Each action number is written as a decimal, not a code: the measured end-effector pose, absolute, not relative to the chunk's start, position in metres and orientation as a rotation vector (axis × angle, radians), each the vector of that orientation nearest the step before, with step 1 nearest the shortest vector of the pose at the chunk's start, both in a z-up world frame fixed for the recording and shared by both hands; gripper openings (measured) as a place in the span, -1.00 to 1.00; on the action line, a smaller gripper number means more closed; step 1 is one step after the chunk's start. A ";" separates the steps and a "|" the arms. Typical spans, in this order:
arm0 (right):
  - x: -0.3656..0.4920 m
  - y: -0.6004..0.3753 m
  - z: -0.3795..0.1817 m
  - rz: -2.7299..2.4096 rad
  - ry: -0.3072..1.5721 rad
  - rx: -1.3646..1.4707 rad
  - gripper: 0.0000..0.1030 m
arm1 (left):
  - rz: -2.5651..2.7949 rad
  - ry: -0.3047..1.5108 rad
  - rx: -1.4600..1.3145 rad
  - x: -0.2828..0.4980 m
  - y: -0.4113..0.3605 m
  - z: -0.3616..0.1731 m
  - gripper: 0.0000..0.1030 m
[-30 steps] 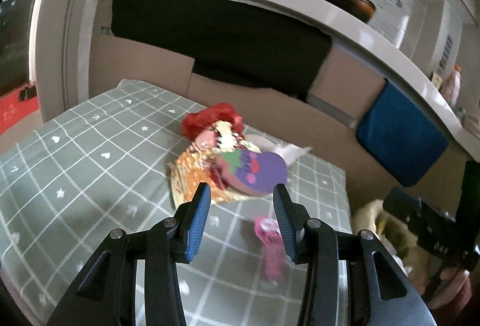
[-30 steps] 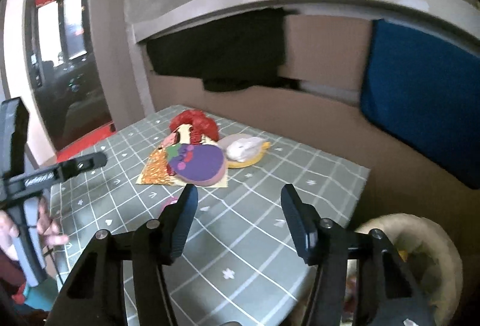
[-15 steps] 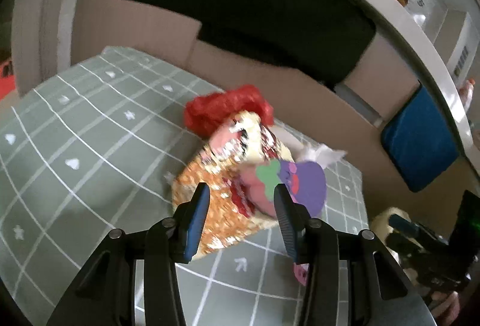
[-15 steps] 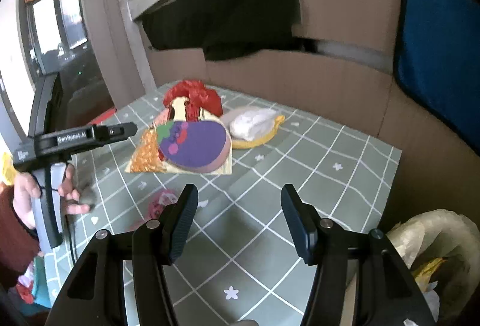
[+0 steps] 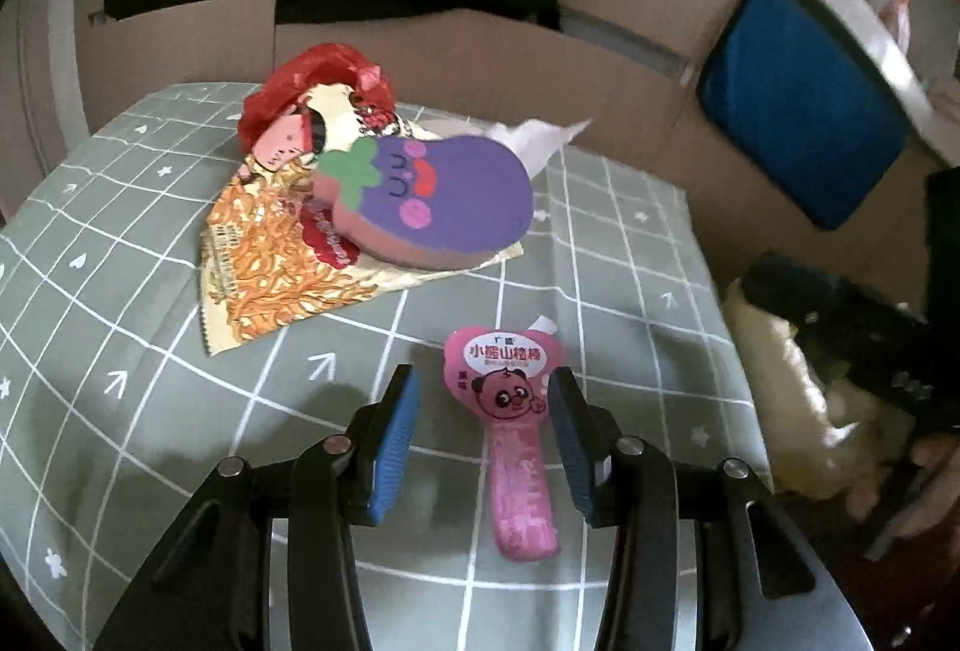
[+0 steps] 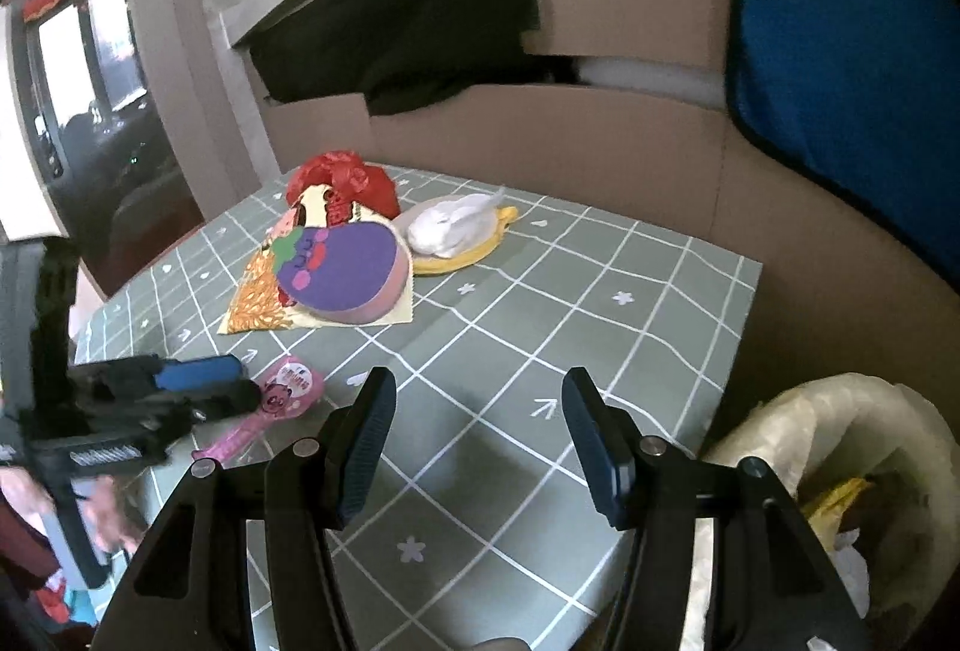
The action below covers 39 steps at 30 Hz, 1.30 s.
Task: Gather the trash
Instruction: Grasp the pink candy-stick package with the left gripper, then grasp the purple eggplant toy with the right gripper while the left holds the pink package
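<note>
While hovering low over the green checked tablecloth (image 5: pixel 108 243), left gripper (image 5: pixel 483 414) sits with jaws apart, blue pads on either side of the pink lollipop-shaped wrapper (image 5: pixel 503 393) with the cartoon panda face. Not pinching it, gap on both sides, though the right pad looks very close to the wrapper's edge. Wrapper lying flat on the cloth, round head pointing away, stick part running back between the fingers.

Further back on the table: a little trash pile. Purple eggplant-shaped sponge thing (image 5: pixel 429 204) resting on top of an orange noodle snack packet (image 5: pixel 270 267), red crumpled plastic bag (image 5: pixel 312 78) behind those, and a white tissue (image 5: pixel 534 141) poking out just past the eggplant. From the right wrist view, tissue looks wadded up on a yellow lid or dish (image 6: pixel 465 255), touching the eggplant's far side.

Right gripper (image 6: pixel 477 441) also open, nothing between its jaws, just bare tablecloth underneath, near the table's right edge. Bin lined with a pale plastic bag (image 6: pixel 840 447) just off that edge, down low, some yellowish scraps already inside.

Blue cloth (image 6: pixel 840 51) hanging on the cardboard wall (image 6: pixel 600 147) behind, black fabric (image 6: pixel 420 21) draped up left of it.
</note>
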State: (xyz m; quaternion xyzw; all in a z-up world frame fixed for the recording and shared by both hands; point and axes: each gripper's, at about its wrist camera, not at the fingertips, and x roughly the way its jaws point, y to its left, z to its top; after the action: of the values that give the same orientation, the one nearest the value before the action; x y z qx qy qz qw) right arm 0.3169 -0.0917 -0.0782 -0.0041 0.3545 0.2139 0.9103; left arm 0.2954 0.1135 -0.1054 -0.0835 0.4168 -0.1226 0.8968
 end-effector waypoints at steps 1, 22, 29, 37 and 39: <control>0.316 -0.095 -0.077 0.440 0.726 -0.003 0.08 | -0.260 0.875 -0.178 0.298 0.109 -0.106 -0.11; 0.314 -0.104 -0.082 0.475 0.743 0.037 0.08 | -0.204 0.873 -0.266 0.295 0.115 -0.102 -0.16; 0.330 -0.053 -0.064 0.618 0.764 0.000 0.18 | -0.021 0.758 -0.356 0.258 0.172 -0.082 -0.15; 0.392 0.011 -0.064 0.715 0.782 -0.030 0.18 | 0.071 0.760 -0.442 0.240 0.227 -0.089 -0.15; 0.402 0.024 -0.064 0.718 0.746 -0.085 0.18 | 0.084 0.763 -0.461 0.235 0.236 -0.093 -0.15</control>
State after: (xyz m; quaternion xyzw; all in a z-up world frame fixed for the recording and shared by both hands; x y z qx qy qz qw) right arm 0.4020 0.0245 -0.0641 -0.0408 0.3563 0.3429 0.8682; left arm 0.2354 0.2356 -0.0927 -0.2229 0.3691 0.0407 0.9014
